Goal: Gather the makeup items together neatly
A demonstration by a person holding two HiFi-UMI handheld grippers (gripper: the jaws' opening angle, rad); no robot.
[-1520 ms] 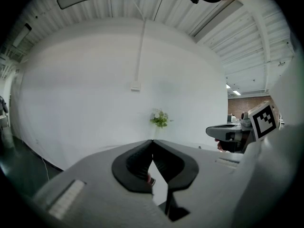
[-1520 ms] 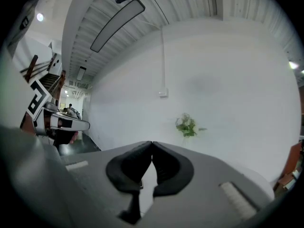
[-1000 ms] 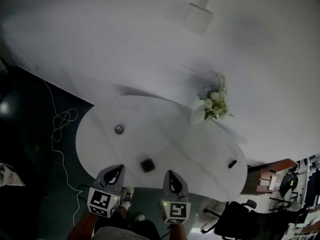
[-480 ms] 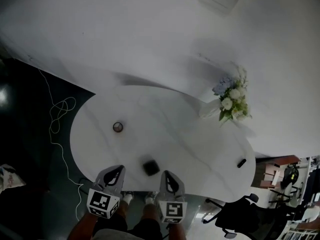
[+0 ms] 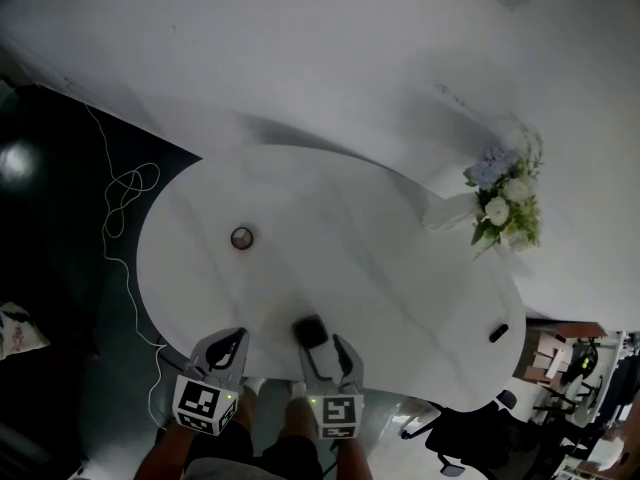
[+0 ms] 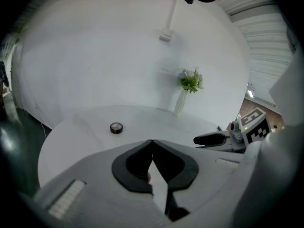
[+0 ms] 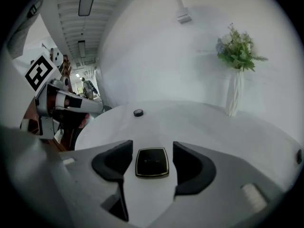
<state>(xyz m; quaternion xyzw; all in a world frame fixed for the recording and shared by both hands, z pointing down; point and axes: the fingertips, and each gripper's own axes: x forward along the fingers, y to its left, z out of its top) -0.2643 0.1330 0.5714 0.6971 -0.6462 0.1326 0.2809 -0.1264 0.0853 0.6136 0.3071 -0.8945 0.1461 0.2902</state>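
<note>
Three dark makeup pieces are sitting well apart on the white table [image 5: 400,268]. The one being dealt with is the square black compact [image 5: 311,330], lying flat near the edge closest to the person. The right gripper [image 7: 152,150] is straddling it: its jaws have just been opening and are standing wide, one dark pad on each side of the compact. A clear gap is showing on both sides, so nothing is being squeezed. The left gripper [image 6: 152,145] is hanging just beside it over the near rim, its jaws pressed together at the tips and holding nothing. Farther out, a small round pot [image 5: 241,237] is resting toward the left of the table and a slim dark piece [image 5: 498,333] is lying by the right edge, with a vase of flowers [image 5: 500,198] standing beyond. To my eye the first pickup is getting under way. The next move is calling for the right jaws to settle lower and close squarely on the compact's side edges, since a flat case like that looks apt to skid.
</note>
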